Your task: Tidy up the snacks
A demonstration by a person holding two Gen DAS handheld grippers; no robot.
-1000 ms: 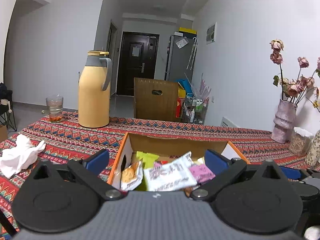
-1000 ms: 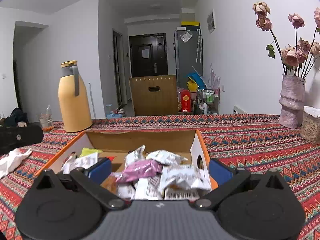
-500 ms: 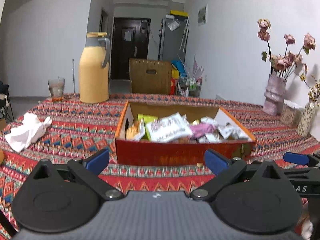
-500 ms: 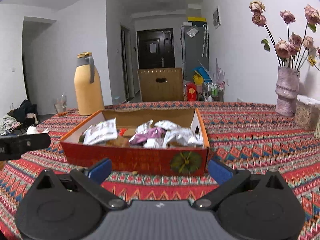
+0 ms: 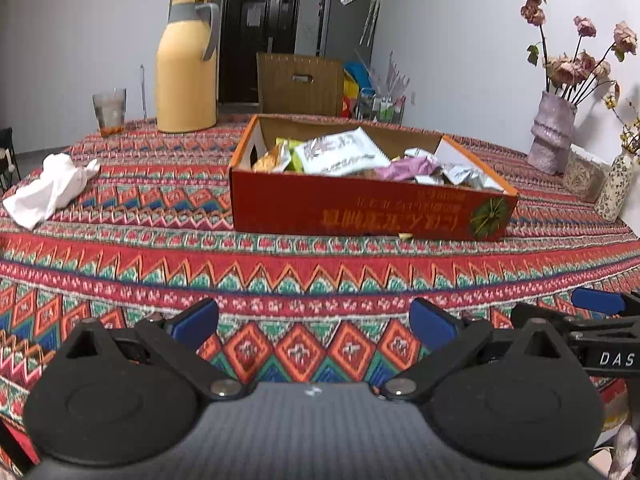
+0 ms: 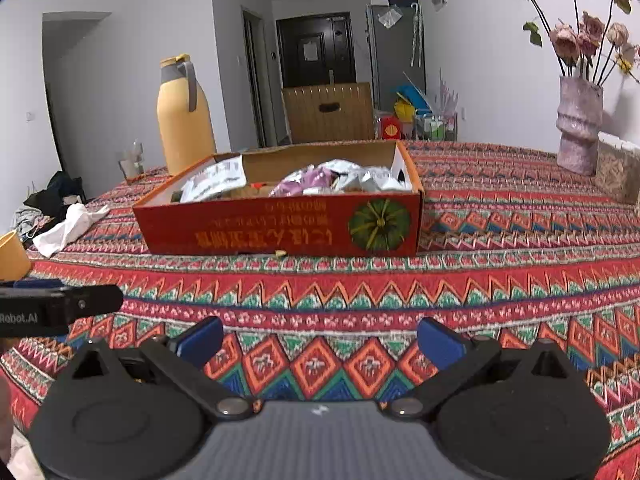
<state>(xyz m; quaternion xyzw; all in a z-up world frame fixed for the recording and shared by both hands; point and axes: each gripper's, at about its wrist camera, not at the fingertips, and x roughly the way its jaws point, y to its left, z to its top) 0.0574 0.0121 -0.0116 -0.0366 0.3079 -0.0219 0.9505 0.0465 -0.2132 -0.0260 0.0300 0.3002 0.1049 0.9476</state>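
Left gripper [image 5: 314, 322] held wide open, empty, over near tablecloth [image 5: 280, 268] edge. Red snack box [image 5: 368, 208] seen mid-table, packets [image 5: 340, 154] piled inside; thermos [image 5: 186, 66] at far edge.

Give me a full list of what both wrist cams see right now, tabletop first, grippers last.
snack box: 1, red cardboard with orange rim, table centre
snack packets: several, white, pink, silver, yellow-green, piled inside the box
crumb: 1, yellowish, on the cloth at the box's front wall
thermos jug: 1, yellow with grey handle, behind the box to the left
glass: 1, clear, left of the jug
crumpled tissue: 1, white, left side of the table
flower vase: 1, pale purple, dried pink roses, far right
tablecloth: 1, red patterned
left gripper: open, empty, above the cloth
right gripper: open, empty, above the cloth
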